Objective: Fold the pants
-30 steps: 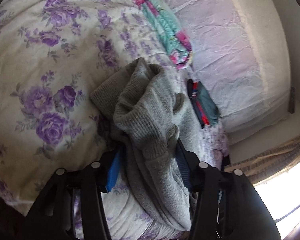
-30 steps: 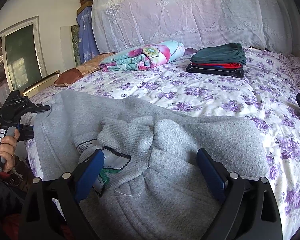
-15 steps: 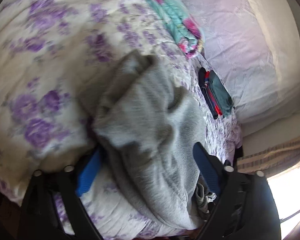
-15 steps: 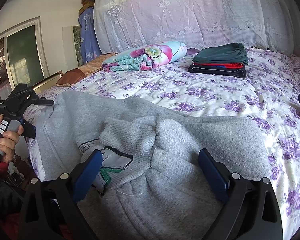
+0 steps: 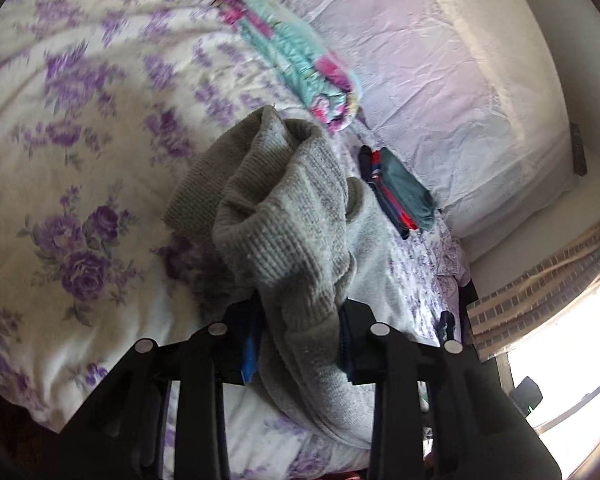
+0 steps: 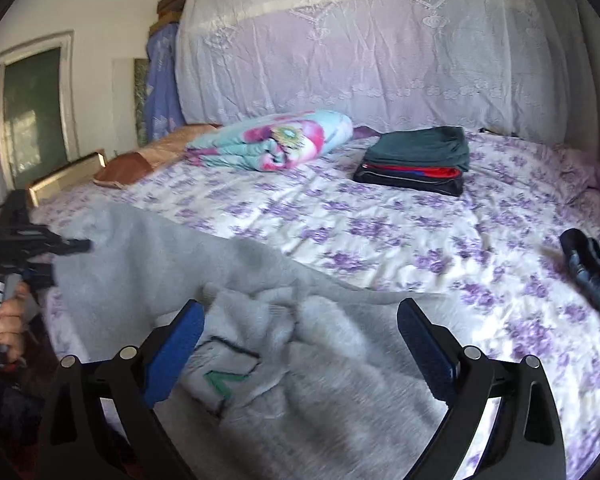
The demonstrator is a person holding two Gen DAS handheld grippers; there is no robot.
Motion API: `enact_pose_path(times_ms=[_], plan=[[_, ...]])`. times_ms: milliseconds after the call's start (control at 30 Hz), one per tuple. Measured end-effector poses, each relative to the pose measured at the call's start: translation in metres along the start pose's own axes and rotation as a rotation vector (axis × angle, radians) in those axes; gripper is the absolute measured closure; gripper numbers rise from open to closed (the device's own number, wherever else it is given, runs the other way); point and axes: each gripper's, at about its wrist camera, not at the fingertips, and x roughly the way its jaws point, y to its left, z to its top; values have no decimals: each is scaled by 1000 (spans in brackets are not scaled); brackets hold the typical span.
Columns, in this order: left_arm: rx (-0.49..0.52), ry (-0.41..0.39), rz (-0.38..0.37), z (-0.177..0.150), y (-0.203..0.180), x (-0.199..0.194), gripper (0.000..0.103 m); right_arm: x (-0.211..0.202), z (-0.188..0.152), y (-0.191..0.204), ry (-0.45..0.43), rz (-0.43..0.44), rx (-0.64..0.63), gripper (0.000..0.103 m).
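Whereas half a second ago the left gripper (image 5: 300, 344) stood with its blue pads spread either side of the cloth, it is now clamped on a bunched ribbed end of the grey pants (image 5: 296, 248), the fabric pinched between the two pads and rising in a crumpled heap ahead of them. This re-closing suggests that a fresh hold has been taken, probably in preparation for drawing the garment flat or carrying one end over the other; no clean fold is yet visible. The right gripper (image 6: 300, 344) hovers with its pads wide apart above the other part of the pants (image 6: 300, 380), where a sewn label shows, and grasps nothing. The pants lie at the near edge of the bed (image 6: 380, 232), spread across the floral sheet and stretching between the two tools; the view here is motion-blurred. No true containers appear; the bed serves as the holding surface, bearing a stack of folded clothes (image 6: 416, 160) near the draped headboard, a rolled floral blanket (image 6: 272, 144) beside that stack, and a dark garment (image 6: 592, 268) at the right margin, all well apart from the pants.
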Motion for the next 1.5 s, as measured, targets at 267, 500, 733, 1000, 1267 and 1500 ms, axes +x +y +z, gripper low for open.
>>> enact_pose_path(times_ms=[267,500,733,1000,1267,1500], plan=[[230,-69,36,-10,-73,-25,74,26,-12,-7,156,74,42,3],[476,-87,73,-35,-154,-15,74,-27,-23,-75,52,177,236,3],[713,-23,57,-88,-236,36,74,-53,-63,-164,40,33,467,3],[1042,174,161,-199,-282,123,74,-62,-71,-197,-17,84,612,3],[979,257,-35,-190,-282,98,10,-74,-57,-188,-64,98,585,3],[837,201,-64,-144,-262,68,10,-94,0,-133,-176,156,382,3]])
